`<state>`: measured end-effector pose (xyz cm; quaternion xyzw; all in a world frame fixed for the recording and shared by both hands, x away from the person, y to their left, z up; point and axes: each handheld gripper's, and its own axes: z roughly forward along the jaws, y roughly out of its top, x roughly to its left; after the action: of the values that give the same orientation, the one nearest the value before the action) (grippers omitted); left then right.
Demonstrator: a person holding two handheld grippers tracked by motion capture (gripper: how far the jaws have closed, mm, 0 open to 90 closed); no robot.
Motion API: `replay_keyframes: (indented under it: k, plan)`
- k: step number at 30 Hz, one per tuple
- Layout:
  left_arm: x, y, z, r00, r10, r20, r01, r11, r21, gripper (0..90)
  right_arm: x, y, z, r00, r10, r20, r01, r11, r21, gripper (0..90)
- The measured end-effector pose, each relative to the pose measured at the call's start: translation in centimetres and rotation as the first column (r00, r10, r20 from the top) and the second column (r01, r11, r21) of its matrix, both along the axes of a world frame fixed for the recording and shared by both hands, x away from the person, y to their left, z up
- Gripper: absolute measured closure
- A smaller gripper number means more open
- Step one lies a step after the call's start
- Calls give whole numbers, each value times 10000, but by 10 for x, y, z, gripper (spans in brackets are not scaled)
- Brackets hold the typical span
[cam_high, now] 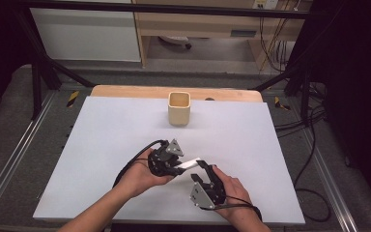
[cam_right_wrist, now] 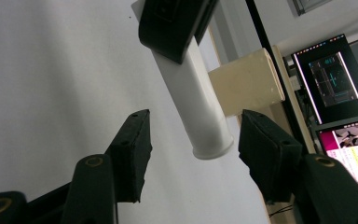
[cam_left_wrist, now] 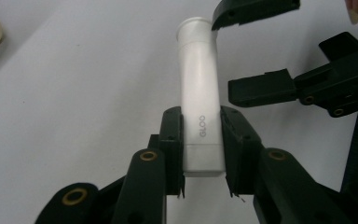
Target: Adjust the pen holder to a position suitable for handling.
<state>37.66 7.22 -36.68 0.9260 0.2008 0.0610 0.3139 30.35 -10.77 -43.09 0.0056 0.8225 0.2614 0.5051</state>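
Observation:
A white tube (cam_left_wrist: 200,93) marked GLOO lies level above the white mat, with my left gripper (cam_left_wrist: 201,119) shut on its lower body. In the high view the left gripper (cam_high: 173,166) sits at the mat's front centre and the tube (cam_high: 189,164) points right toward my right gripper (cam_high: 204,167). The right gripper (cam_right_wrist: 198,123) is open, its jaws on either side of the tube's flared end (cam_right_wrist: 212,142) without touching it. The left gripper view has those same two black jaws straddling the far end of the tube.
A beige square cup (cam_high: 179,107) stands upright at the back middle of the mat (cam_high: 101,159), well beyond both hands; it also appears behind the tube as the cup (cam_right_wrist: 247,81). Monitors (cam_right_wrist: 335,74) glow at the right. Cables (cam_high: 314,145) trail off the table's right side.

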Motion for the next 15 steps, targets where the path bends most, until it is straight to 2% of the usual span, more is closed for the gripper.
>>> replay_keyframes:
  k: [1, 5, 8, 10, 15]
  plan:
    - [0, -1, 0, 10000, -22, 12, 22, 10000, -3, 716, -1, 1, -1, 9999, 10, 128, -7, 9998, -198, 464]
    - [-1, -3, -1, 9999, -92, -73, 92, 10000, -13, 717, -2, 3, -2, 9989, -4, 464, 24, 9990, -443, 481]
    - [-1, -4, -1, 9998, -68, -182, 66, 9999, -109, 716, -5, 5, -1, 9963, 205, 834, -130, 9958, -902, 505]
    - [-2, -4, 0, 9997, -83, -218, 80, 9999, -138, 717, -6, 5, -1, 9955, 207, 929, -115, 9950, -989, 511]
    - [-4, -8, 0, 9994, -197, -268, 193, 9997, -141, 716, -7, 7, -4, 9909, 345, 1298, -121, 9854, -1697, 542]
